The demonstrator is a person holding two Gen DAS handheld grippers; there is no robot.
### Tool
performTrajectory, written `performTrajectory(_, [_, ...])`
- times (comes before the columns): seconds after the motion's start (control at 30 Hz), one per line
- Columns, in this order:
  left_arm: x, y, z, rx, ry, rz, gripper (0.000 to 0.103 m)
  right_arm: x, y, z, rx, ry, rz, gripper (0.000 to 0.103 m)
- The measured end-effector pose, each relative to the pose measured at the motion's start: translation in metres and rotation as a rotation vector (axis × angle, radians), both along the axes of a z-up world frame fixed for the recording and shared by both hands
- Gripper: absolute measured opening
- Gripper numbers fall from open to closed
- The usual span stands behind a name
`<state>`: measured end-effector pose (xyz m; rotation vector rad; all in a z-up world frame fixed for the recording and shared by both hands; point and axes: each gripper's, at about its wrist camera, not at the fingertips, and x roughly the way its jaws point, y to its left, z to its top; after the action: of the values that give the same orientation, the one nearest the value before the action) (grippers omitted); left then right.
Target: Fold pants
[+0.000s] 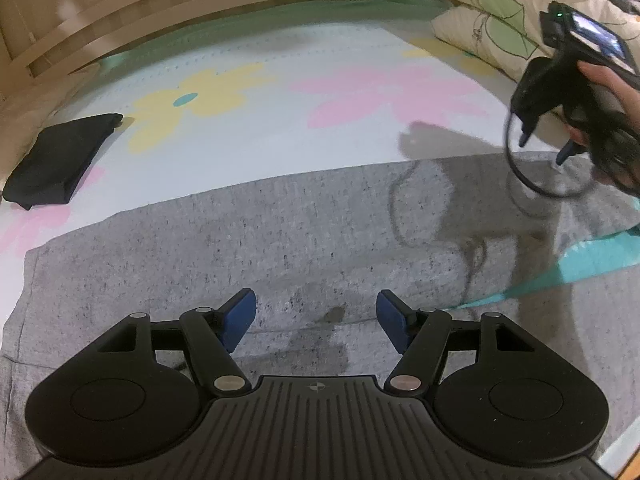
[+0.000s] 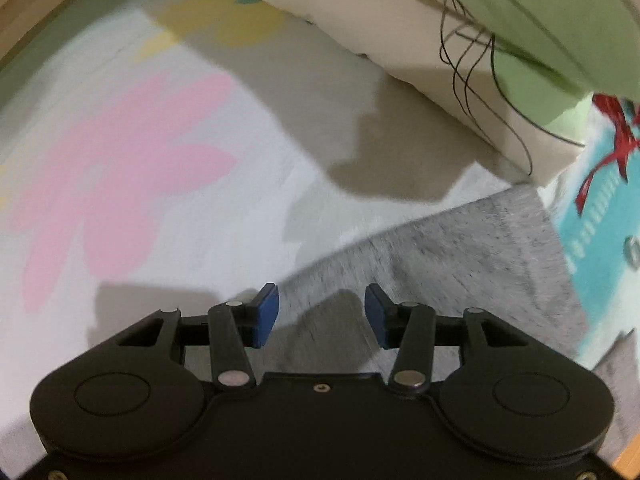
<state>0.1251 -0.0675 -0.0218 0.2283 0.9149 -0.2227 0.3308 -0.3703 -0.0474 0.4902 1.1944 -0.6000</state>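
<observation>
Grey pants lie spread flat across the flowered bedsheet. My left gripper hovers just over them near the fabric's front part, its blue pads wide apart and nothing between them. A hand holds my right gripper at the far right, tips pointing down over the pants' far right edge. In the right wrist view, my right gripper is open over a corner of the grey pants, which look blurred; the pads touch no cloth.
A folded black garment lies at the left on the sheet. Cream pillows with green leaves are stacked at the back right, also pillows. A teal cloth lies under the pants' right end. A wooden bed frame runs along the back.
</observation>
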Motion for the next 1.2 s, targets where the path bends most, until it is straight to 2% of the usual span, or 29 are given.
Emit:
performTrajectory(0.1, [0.002, 0.003, -0.001, 0.009, 0.001, 0.011, 0.065, 0.009, -0.007, -0.013, 0.023, 0.016, -0.071, 0.067])
performTrajectory(0.2, [0.004, 0.006, -0.002, 0.0, 0.012, 0.029, 0.065, 0.006, -0.01, -0.023, 0.054, 0.029, -0.097, 0.066])
performTrajectory(0.27, [0.005, 0.008, -0.002, -0.006, 0.014, 0.035, 0.065, -0.003, -0.008, -0.021, 0.036, 0.016, -0.097, 0.053])
performTrajectory(0.33, [0.005, 0.007, -0.001, -0.004, 0.009, 0.037, 0.065, -0.015, -0.01, -0.018, 0.04, 0.005, -0.087, 0.017])
performTrajectory(0.4, [0.005, 0.006, 0.0, -0.003, 0.0, 0.035, 0.065, -0.029, -0.015, -0.016, 0.111, -0.006, -0.076, 0.007])
performTrajectory(0.53, [0.003, 0.009, -0.001, -0.028, -0.002, 0.045, 0.064, -0.063, -0.016, 0.0, 0.153, -0.032, -0.07, 0.006])
performTrajectory(0.77, [0.027, 0.025, 0.001, -0.132, 0.059, 0.084, 0.061, -0.123, 0.004, 0.025, 0.126, -0.054, 0.012, 0.006])
performTrajectory(0.87, [0.052, 0.03, -0.001, -0.15, 0.079, 0.126, 0.061, -0.13, 0.009, 0.025, 0.104, -0.052, 0.038, 0.006])
performTrajectory(1.0, [0.092, 0.026, -0.003, -0.163, 0.103, 0.15, 0.061, -0.12, 0.015, 0.027, 0.065, -0.043, 0.07, 0.006])
performTrajectory(1.2, [0.133, 0.015, -0.018, -0.241, 0.202, 0.177, 0.061, -0.123, 0.013, 0.025, 0.094, -0.042, 0.071, 0.006])
